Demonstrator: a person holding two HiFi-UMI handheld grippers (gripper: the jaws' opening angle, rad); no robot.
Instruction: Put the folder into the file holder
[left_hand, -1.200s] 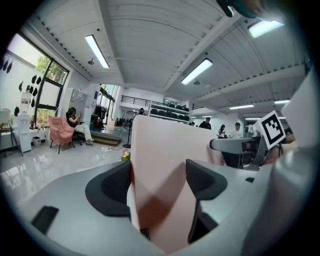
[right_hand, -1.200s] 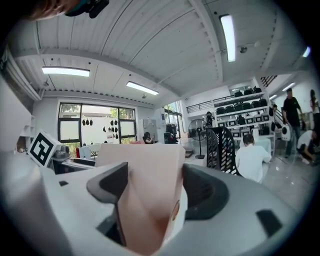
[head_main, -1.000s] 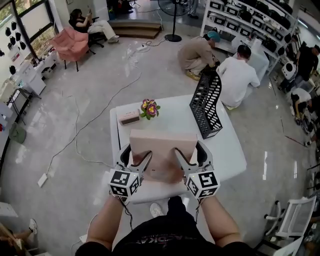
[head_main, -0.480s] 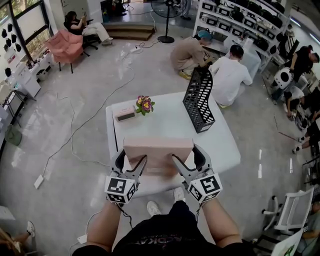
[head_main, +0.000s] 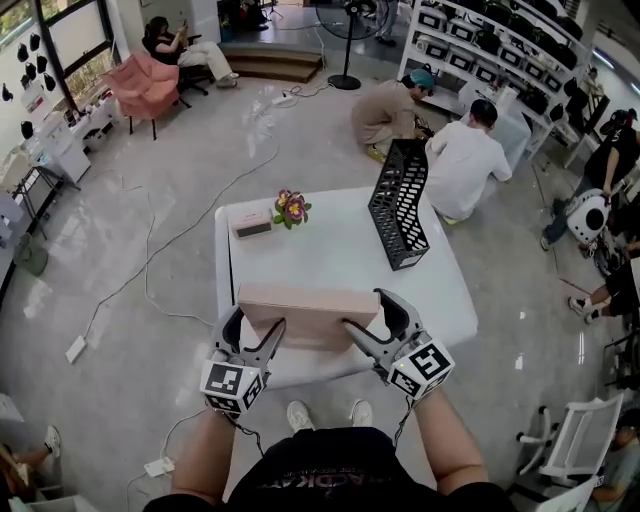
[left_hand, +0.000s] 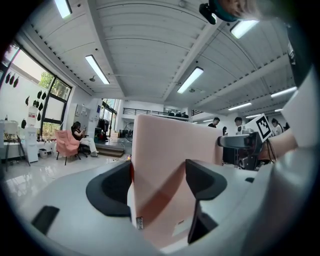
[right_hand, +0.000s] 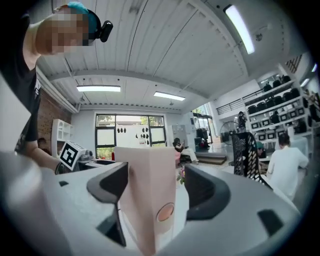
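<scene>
- Progress: early, by my reading. The pale pink box folder (head_main: 305, 312) appears lifted over the near edge of the white worktop (head_main: 330, 255), held level between both grippers. The black mesh file holder (head_main: 400, 205) stands upright at the worktop's far right, well apart from the folder and with nothing visible in it.
- Left gripper (head_main: 252, 330): jaws clenched on the folder's left end, a pad against each face.
- Right gripper (head_main: 375, 322): jaws grasping the folder's right end; a sliver of gap shows beside one pad's tip.
- Left to do: carry the folder to the far right, stand it up and slide it into a slot.
- Writing: a small white label (left_hand: 140, 222) low on the folder is too small to read. A round orange disc (right_hand: 164, 212) on its end shows no text. The marker cubes (head_main: 232, 382) carry only black-and-white squares.
</scene>
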